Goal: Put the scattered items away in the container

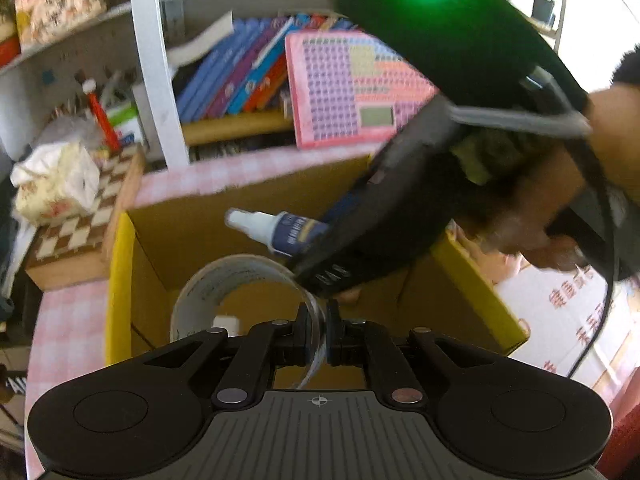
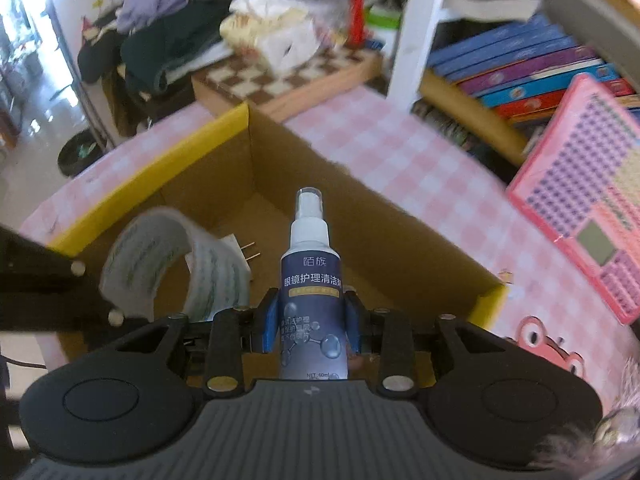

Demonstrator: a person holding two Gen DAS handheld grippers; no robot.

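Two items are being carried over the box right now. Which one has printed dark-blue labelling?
The spray bottle in the right gripper: white cap, dark-blue printed label. The left gripper pinches a clear tape roll instead, over the cardboard box.

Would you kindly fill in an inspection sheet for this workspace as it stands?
Surface: pink checked tablecloth.
Job's things: cardboard box, open; tape roll and spray bottle over it; white plug inside.
Clutter: chessboard, pink keyboard toy.
Grippers: left gripper clamps the tape roll; right gripper clamps the spray bottle.
Cables: black cable beside the right hand.
Surroundings: shelf of books, clothes pile.
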